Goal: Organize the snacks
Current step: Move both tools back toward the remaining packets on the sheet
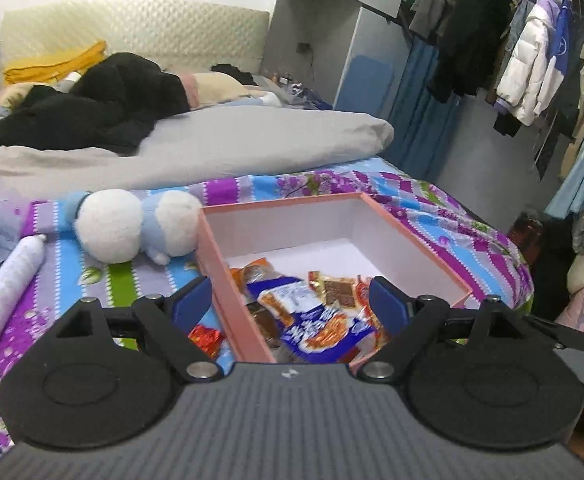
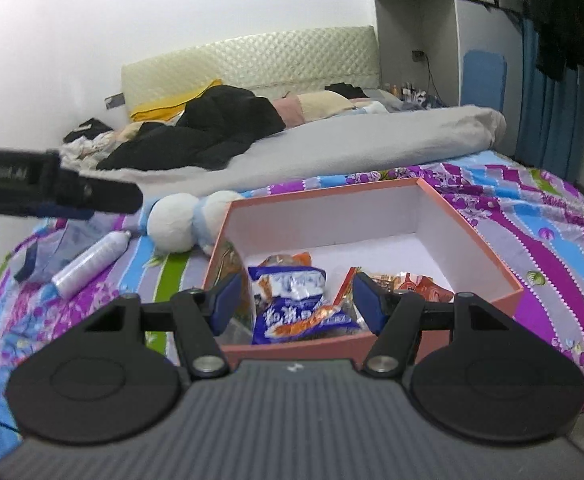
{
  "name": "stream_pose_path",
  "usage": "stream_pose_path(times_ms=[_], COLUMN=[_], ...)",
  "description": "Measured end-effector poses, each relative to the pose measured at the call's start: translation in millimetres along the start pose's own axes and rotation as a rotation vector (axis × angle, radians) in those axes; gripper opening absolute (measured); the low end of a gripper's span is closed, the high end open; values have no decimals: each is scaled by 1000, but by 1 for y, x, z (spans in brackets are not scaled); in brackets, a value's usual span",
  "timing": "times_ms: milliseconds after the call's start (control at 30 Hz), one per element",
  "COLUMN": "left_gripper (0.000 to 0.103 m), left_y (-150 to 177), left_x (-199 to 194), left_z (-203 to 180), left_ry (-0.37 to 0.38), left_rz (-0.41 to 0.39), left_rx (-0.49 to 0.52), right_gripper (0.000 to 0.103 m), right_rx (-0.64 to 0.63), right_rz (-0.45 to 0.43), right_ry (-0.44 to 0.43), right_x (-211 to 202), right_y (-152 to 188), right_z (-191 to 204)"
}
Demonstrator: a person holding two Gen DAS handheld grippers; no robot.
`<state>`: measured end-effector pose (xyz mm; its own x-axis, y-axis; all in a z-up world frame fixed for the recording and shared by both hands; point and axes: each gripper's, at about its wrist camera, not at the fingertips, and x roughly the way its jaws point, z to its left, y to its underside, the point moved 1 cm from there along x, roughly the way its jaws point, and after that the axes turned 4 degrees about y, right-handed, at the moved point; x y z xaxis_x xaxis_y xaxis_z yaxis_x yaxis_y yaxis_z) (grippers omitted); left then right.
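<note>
Evidently both the left gripper (image 1: 290, 300) and right gripper (image 2: 295, 300) tilt downward (jaws apart, empty) over the pink box (image 2: 487, 240).

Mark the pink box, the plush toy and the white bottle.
pink box (image 2: 331, 196): right wrist view, far rim.
plush toy (image 1: 108, 228): left wrist view, white round body.
white bottle (image 2: 88, 266): right wrist view, middle of its body.

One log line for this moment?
left gripper: open, empty | right gripper: open, empty | pink box: holds snacks | red snack: outside box
</note>
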<state>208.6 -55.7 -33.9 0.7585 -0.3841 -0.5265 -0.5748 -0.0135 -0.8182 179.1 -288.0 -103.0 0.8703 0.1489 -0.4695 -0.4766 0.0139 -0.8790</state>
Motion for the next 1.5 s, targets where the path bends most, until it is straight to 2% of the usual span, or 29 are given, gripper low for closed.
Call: stream_pose_path(times_ms=[367,767,1033,1167,1267,1500], left_gripper=[89,88,89,93,95,100], left_y=[61,114,122,121,123,139], left_x=[-48,-81,-78,-76,-73,-52], left_z=[13,27,52,66,79,113], left_ry=[-61,-112,-147,-174,-207,-289], left_rz=[4,59,73,78,75,131], left_rx=[-47,-127,-161,-182,-189,-173], right_gripper=[64,64,64,64,64,64], right_rx=[-33,-72,-109,-128,-167,-232], right_rz=[27,59,71,91,85,92], right_ry=[-37,-86,-71,-84,-96,-120], right_x=[-33,-61,-49,-34,-25,6], right_y=[35,72,78,80,79,80], right_z=[32,63,78,91,106,133])
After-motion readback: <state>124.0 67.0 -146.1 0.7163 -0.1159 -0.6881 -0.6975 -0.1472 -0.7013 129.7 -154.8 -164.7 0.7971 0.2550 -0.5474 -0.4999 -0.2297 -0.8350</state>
